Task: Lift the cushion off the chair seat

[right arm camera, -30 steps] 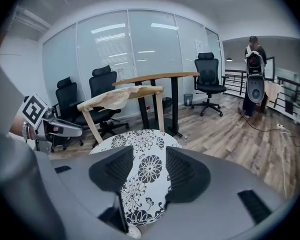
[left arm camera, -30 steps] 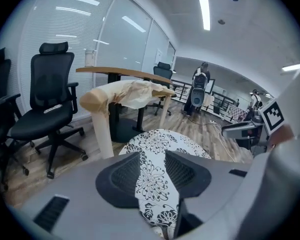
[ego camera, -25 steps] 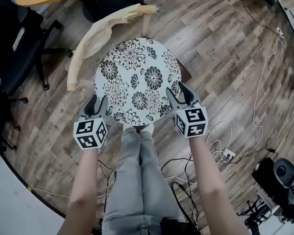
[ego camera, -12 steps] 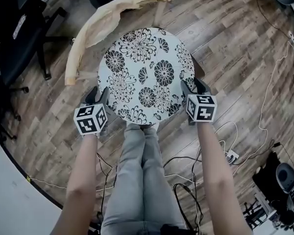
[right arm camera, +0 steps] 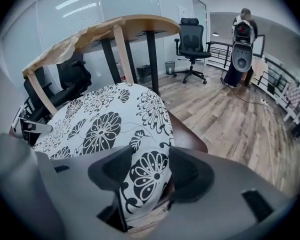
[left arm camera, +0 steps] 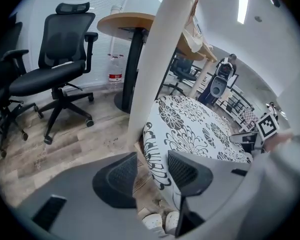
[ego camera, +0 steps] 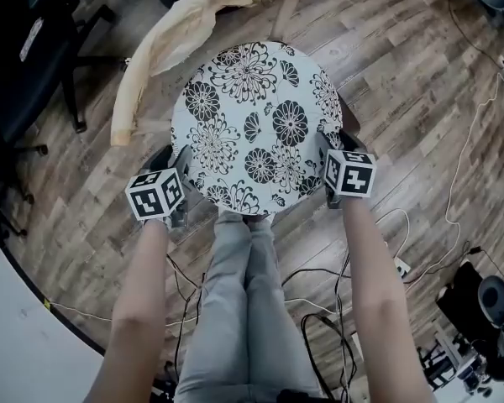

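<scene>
A round white cushion (ego camera: pixel 252 124) with black flower print lies on the dark wooden chair seat (right arm camera: pixel 190 136). My left gripper (ego camera: pixel 175 164) is at its near-left rim. In the left gripper view the jaws (left arm camera: pixel 150 171) stand open after widening, and the cushion's edge (left arm camera: pixel 157 149) is between them with a gap on the left side. My right gripper (ego camera: pixel 340 141) is at the near-right rim. Its jaws (right arm camera: pixel 146 171) have just been opening and straddle the cushion's rim (right arm camera: pixel 145 176), which fills most of the gap.
The chair's curved backrest (ego camera: pixel 176 40), wrapped in beige paper, rises behind the cushion. A black office chair (ego camera: pixel 25 65) stands at the left. A round wooden table (right arm camera: pixel 135 26) is behind. The person's legs (ego camera: pixel 244 292) are below the seat, and cables (ego camera: pixel 386 242) trail over the plank floor.
Both grippers have come down and slid from the cushion's near edge out along its left and right rim. The cushion has not shifted on the seat.
</scene>
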Tool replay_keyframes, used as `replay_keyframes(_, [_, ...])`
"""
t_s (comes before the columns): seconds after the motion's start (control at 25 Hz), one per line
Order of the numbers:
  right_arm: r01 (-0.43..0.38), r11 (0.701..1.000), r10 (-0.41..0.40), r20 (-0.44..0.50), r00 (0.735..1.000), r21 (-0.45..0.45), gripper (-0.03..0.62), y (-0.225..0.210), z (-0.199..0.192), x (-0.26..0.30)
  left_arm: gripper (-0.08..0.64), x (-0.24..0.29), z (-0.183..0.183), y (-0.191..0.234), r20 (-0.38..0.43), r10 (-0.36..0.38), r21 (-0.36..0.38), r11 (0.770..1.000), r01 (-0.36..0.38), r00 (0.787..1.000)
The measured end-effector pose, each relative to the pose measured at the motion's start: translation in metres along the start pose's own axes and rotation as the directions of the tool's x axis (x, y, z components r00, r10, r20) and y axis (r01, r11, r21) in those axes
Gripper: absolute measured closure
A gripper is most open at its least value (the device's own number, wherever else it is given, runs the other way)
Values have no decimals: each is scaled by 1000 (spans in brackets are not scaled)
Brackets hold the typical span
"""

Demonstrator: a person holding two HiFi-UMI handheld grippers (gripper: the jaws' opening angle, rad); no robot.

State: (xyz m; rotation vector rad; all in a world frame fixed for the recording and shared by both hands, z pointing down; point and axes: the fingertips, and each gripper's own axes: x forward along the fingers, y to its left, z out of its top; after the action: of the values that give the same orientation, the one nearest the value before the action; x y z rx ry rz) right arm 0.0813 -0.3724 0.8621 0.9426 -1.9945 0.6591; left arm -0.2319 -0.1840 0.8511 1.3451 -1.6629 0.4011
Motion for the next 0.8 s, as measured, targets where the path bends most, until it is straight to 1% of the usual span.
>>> replay_keyframes(0.08, [31,999,-31,-2,1000,-24,346,-2,-1,-2,371,2,-2,0,-11,2,11,1000,-2,1000])
replay_keyframes(0.16, [54,999,-54,-8,999,-10,315,-7,-2,-2,375,4,-4,0,-18,2,12,1000,-2,1000])
replay_keyframes(0.2, [54,998,-53,-14,998,26,274,-11,-3,-1,388,5,-4,-1,-21,-3,12,1000,3,1000])
replay_keyframes(0.24, [43,996,-42,-20,999,78,258,-13,-5,0,411,5,-3,-1,-24,-11,14,1000,12,1000])
replay_keyframes(0.28, [26,991,-23,-23,999,130,255,-15,-6,0,434,6,-3,-3,-26,-19,20,1000,20,999])
replay_keyframes(0.32, [8,987,-4,-22,1000,163,255,-16,-7,0,450,5,-3,-4,-28,-24,31,999,25,999])
replay_keyframes(0.36, [-6,986,10,-23,1000,169,255,-16,-8,0,467,5,-2,-6,-28,-26,44,999,27,999])
replay_keyframes(0.48, [-28,994,33,-42,999,107,259,-15,-9,-4,513,3,2,-12,-15,-27,87,996,28,1000])
replay_keyframes(0.56, [-40,997,44,-57,997,71,301,-10,-11,-6,527,2,3,-17,-8,-27,113,993,28,1000])
replay_keyframes(0.64, [-46,997,50,-65,997,57,355,-5,-13,-8,533,1,4,-19,-7,-22,131,991,23,1000])
replay_keyframes(0.76, [-35,998,37,-65,997,45,410,-3,-12,-11,538,-1,8,-21,0,-15,143,990,14,1000])
replay_keyframes(0.8, [-26,999,28,-61,998,38,446,-3,-10,-13,538,-3,9,-22,3,-16,147,989,15,1000])
